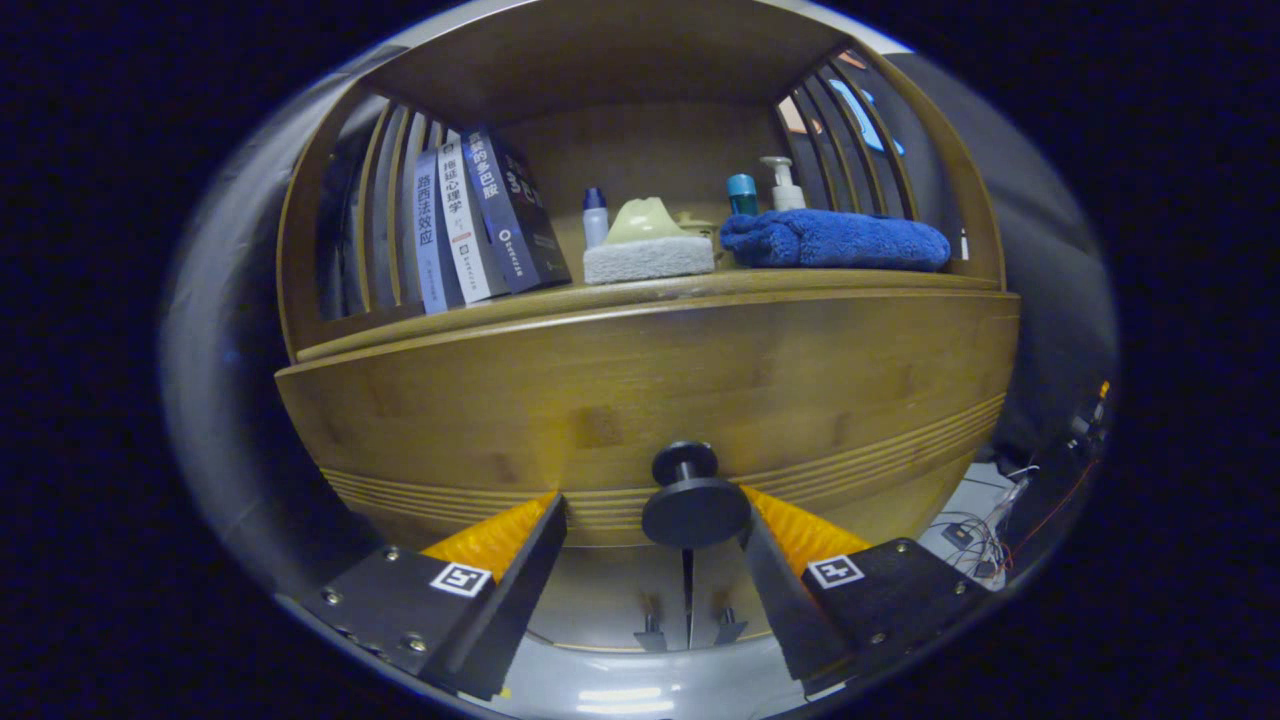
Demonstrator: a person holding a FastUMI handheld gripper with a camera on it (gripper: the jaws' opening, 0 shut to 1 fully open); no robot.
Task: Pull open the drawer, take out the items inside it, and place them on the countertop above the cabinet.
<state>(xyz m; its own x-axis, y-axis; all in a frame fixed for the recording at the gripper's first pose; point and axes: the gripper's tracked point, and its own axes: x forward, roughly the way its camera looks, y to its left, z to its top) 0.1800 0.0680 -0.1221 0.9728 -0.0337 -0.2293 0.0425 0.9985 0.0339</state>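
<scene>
My gripper (650,510) stands open around the drawer knob (695,505), which crowds my right finger (790,535); closing off-centre, I judge, risks slipping off the knob.

A staged home corner set up in a recording booth. A wooden cabinet (640,400) carries household things on its countertop: leaning books (480,225) at the left end, a sponge (648,255) in the middle, toiletry bottles (742,193) and a folded blue towel (835,240) toward the right end. Loose cables (985,530) lie on the floor beside the cabinet's right corner.
</scene>
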